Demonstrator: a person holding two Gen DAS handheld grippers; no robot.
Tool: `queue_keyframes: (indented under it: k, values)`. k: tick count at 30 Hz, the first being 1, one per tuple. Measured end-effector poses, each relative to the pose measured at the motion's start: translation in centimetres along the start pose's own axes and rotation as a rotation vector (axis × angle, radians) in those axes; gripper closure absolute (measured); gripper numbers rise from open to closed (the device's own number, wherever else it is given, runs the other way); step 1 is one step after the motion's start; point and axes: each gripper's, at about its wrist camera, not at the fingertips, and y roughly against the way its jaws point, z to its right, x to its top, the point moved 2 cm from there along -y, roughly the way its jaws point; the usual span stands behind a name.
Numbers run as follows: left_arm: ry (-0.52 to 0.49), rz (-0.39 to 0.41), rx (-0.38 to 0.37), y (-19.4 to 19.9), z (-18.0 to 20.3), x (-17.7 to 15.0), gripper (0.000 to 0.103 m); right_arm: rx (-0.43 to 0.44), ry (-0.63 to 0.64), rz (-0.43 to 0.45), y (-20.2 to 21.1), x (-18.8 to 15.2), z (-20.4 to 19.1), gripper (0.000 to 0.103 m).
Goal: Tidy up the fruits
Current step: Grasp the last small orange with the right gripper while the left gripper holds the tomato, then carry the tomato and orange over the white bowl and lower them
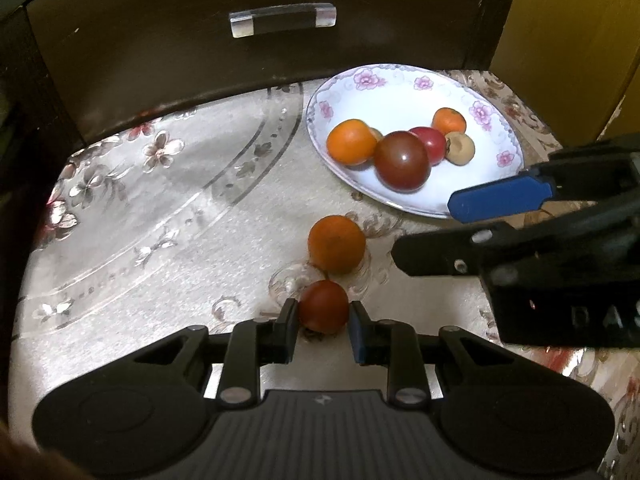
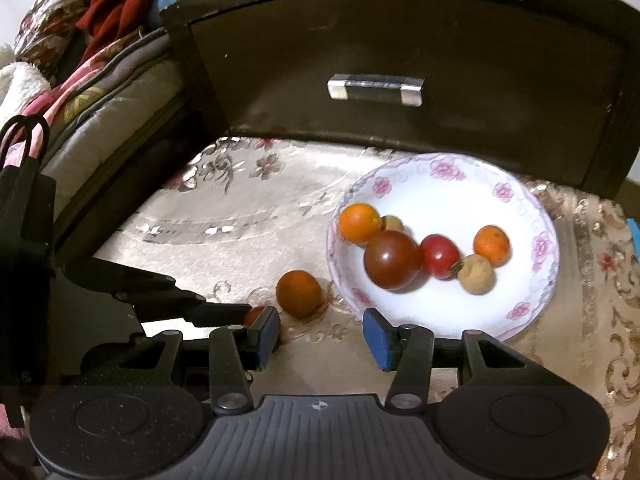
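The left gripper is pinching a small red tomato on the shiny floral tablecloth, orange just beyond. The right gripper hangs spread by the flowered plate, dark wooden drawer behind

Left gripper jaws closed on something, right gripper jaws spread
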Motion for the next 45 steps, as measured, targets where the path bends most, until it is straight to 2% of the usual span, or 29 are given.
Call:
queue_keyframes:
  k: [8, 18, 23, 28, 31, 36, 45]
  values:
    - [0.024, -0.042, 0.011, 0.2, -1.7, 0.1, 0.068, 0.018, -0.114, -0.074, -2.2, 0.9, 0.1, 0.061]
    - [0.029, -0.078, 0.018, 0.3, -3.2, 0.5, 0.068, -0.043, -0.076, -0.153, -4.5, 3.1, -2.3, 0.061]
    - [0.044, -0.082, 0.006, 0.3, -3.6, 0.5, 0.067, -0.068, -0.085, -0.214, -6.0, 3.3, -2.7, 0.061]
    - [0.039, -0.082, 0.009, 0.3, -3.5, 0.6, 0.067, -0.074, -0.098, -0.237, -7.1, 3.3, -2.8, 0.062]
    - [0.032, -0.082, 0.013, 0.2, -3.4, 0.6, 0.067, -0.077, -0.089, -0.257, -7.6, 3.3, -2.9, 0.075]
    - [0.027, -0.081, 0.019, 0.3, -3.3, 0.6, 0.067, -0.084, -0.083, -0.255, -7.3, 3.1, -2.8, 0.076]
    - [0.032, -0.085, 0.010, 0.6, -2.9, 0.5, 0.068, -0.079, -0.080, -0.243, -3.2, 1.3, -2.3, 0.076]
